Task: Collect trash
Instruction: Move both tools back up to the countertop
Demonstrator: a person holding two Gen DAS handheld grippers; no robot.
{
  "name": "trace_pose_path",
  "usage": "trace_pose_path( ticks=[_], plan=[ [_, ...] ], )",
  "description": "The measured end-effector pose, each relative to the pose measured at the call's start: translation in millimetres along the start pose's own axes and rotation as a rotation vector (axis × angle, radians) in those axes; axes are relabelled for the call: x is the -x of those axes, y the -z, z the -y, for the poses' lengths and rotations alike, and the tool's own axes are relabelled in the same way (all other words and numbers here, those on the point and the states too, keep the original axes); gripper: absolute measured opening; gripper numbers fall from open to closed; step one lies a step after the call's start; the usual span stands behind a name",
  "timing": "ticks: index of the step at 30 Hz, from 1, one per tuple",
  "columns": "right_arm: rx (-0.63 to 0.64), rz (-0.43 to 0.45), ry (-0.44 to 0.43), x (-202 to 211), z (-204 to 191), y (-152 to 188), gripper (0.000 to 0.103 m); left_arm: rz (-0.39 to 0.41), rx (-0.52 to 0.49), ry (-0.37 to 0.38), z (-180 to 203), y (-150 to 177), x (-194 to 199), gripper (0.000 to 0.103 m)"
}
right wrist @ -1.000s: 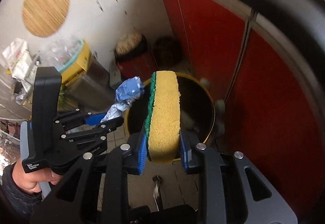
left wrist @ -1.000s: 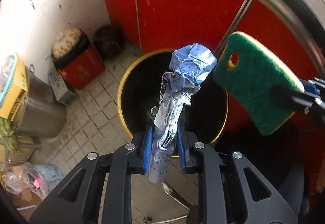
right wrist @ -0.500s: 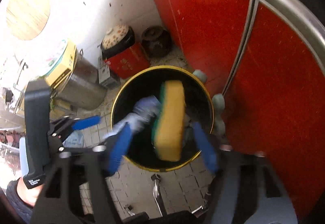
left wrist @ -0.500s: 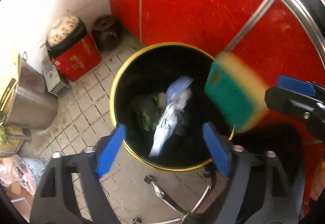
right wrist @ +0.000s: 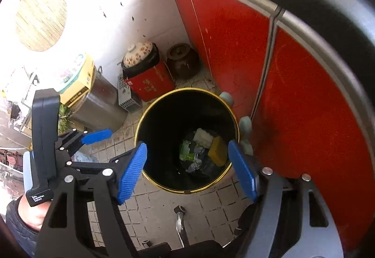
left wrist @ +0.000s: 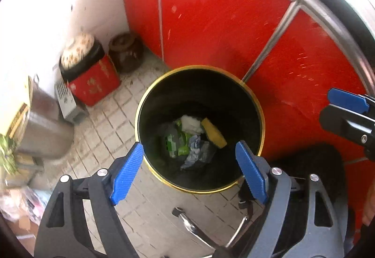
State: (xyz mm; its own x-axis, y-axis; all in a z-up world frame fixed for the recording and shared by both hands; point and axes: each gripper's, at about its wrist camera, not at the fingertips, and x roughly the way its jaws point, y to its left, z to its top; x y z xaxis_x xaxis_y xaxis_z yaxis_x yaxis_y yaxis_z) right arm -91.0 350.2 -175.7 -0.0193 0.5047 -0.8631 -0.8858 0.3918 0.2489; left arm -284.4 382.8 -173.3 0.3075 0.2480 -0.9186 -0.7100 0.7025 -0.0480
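Observation:
A black bin with a gold rim (left wrist: 199, 67) stands on the tiled floor below both grippers. At its bottom lie the yellow-green sponge (left wrist: 214, 133) and the crumpled blue-grey wrapper (left wrist: 194, 152), among other scraps. My left gripper (left wrist: 188, 146) hangs over the bin, its jaws opening with nothing between them. In the right wrist view the bin (right wrist: 187, 89) holds the sponge (right wrist: 218, 150) and wrapper (right wrist: 195, 162). My right gripper (right wrist: 187, 146) is above it, jaws also opening and empty. The left gripper's finger (right wrist: 96, 136) shows at the left, held by a hand.
Red cabinet doors (left wrist: 222, 23) rise right behind the bin. In the corner stand a red box (left wrist: 96, 84) with a floral-lidded pot on top, a brown jar (left wrist: 125, 52) and a steel pot (left wrist: 44, 127). Chrome chair legs (left wrist: 194, 227) lie near the bin's front.
Both grippers opened. The wrapper fell out of the left one and the sponge out of the right one, and both now lie at the bin's bottom.

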Motion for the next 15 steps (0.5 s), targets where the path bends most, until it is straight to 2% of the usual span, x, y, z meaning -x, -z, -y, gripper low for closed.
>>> trace_pose_path(
  ticks=[6,10,13,15],
  plan=[
    [0.006,0.150,0.017,105,6,13,0.083,0.136,-0.091,0.029,42,-14,68,0.094],
    [-0.049,0.247,0.124,180,33,35,0.087,0.208,-0.192,0.095,93,-27,110,0.096],
    [-0.161,0.322,0.239,242,75,63,0.088,0.247,-0.267,0.165,136,-37,130,0.096],
    [-0.242,0.363,0.335,278,106,88,0.089,0.271,-0.338,0.220,180,-44,143,0.096]
  ],
)
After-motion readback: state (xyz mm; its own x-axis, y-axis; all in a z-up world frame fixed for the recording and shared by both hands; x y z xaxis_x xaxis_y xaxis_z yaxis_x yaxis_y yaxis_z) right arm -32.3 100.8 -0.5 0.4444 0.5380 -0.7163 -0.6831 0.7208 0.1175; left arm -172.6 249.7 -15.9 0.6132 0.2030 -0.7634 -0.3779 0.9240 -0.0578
